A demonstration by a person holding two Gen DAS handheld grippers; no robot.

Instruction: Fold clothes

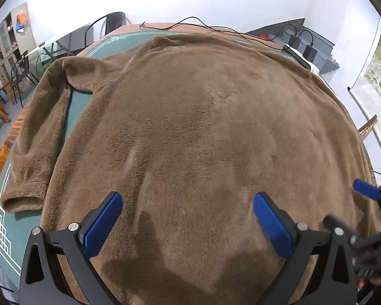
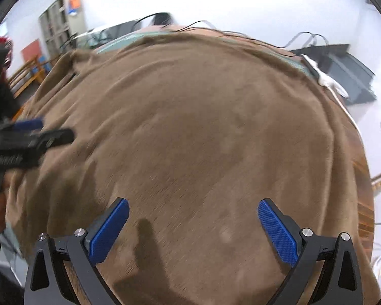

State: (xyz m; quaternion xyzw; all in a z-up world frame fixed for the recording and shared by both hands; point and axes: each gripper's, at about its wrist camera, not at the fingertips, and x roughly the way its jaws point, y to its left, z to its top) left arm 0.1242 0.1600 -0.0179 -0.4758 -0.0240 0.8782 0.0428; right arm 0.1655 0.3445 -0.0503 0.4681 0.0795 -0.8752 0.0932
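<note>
Blue pads (image 1: 102,225) of the left gripper (image 1: 188,222) sat nearest the lens, spread wide with nothing between them, hovering over the near hem of the brown fleece top (image 1: 203,117). Dark shadows of the fingers fell on the pile just below.

That top lay spread flat over a table (image 1: 71,111) covered in a green mat with a white border pattern. Its body filled most of the left view. One sleeve (image 1: 35,137) ran down the left side, bent at the shoulder, with a strip of green mat showing between sleeve and body; its cuff (image 1: 21,202) rested near the front left corner of the mat. The collar edge (image 1: 165,39) lay at the far side.

At the right edge of the left view the right gripper (image 1: 368,203) appeared, blurred, over the garment's right side. In its own view the right gripper (image 2: 193,225) also had its jaws released and wide apart, empty, above the fleece (image 2: 190,127). That view was smeared with motion blur. The left gripper (image 2: 30,132) showed at its left edge, dark and blurred, over the cloth.

Beyond the table, a black cable (image 1: 190,25) trailed across the far edge, and a white power strip (image 1: 302,58) with black adapters sat at the far right corner. A black chair (image 1: 114,23) stood behind the table, and a grey cabinet (image 1: 7,40) stood against the left wall.
</note>
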